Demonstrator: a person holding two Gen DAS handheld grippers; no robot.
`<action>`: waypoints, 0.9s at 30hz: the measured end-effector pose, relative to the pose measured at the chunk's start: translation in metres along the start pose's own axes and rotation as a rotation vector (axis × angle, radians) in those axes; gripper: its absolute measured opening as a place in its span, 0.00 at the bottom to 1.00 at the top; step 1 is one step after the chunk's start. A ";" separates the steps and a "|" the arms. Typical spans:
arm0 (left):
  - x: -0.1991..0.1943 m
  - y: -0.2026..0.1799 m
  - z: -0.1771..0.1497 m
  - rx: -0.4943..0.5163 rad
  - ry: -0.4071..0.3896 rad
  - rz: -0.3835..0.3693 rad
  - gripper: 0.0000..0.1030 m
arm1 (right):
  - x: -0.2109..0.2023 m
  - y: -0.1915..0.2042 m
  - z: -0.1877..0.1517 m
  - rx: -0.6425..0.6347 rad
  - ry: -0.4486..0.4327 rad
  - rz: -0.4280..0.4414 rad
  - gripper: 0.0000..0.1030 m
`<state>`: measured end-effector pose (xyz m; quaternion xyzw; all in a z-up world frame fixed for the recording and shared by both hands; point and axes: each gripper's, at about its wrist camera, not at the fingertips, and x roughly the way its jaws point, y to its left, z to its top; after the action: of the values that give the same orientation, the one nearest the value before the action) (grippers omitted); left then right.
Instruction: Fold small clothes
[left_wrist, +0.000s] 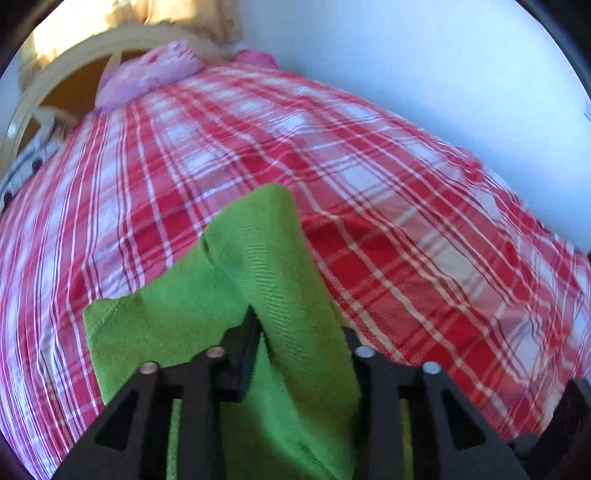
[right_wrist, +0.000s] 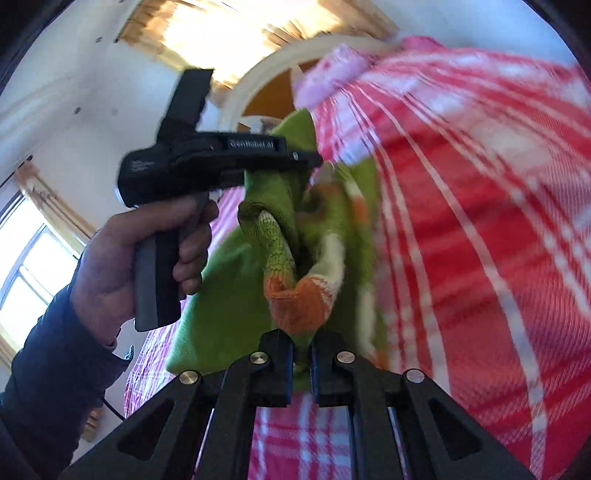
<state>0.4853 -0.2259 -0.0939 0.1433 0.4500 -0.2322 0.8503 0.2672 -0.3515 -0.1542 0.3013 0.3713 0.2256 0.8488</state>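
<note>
A small green knitted garment (left_wrist: 258, 280) with orange and white trim hangs between my two grippers above a bed. In the left wrist view my left gripper (left_wrist: 301, 332) has green cloth draped between and over its fingers; the right finger is hidden by the cloth. In the right wrist view my right gripper (right_wrist: 302, 350) is shut on the garment's orange and white edge (right_wrist: 299, 299). The left gripper (right_wrist: 207, 158), held in a hand, shows there too, gripping the garment's upper part (right_wrist: 295, 136).
The bed is covered by a red and white plaid sheet (left_wrist: 369, 184). A pink pillow (left_wrist: 147, 77) lies at its head by a cream round headboard (left_wrist: 74, 62). A white wall (left_wrist: 443, 55) runs along the right. Windows with curtains (right_wrist: 29, 266) are on the left.
</note>
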 end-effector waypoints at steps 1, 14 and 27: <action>-0.008 -0.001 -0.006 0.010 -0.020 0.002 0.39 | 0.001 -0.004 -0.003 0.017 0.012 0.008 0.07; -0.115 0.045 -0.093 -0.128 -0.383 0.101 1.00 | -0.004 0.003 -0.008 -0.038 0.000 -0.081 0.09; -0.047 0.043 -0.147 -0.035 -0.173 0.214 1.00 | -0.054 0.052 0.027 -0.172 -0.224 -0.253 0.63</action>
<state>0.3821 -0.1102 -0.1352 0.1553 0.3613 -0.1436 0.9082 0.2459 -0.3562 -0.0770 0.2019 0.2888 0.1128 0.9290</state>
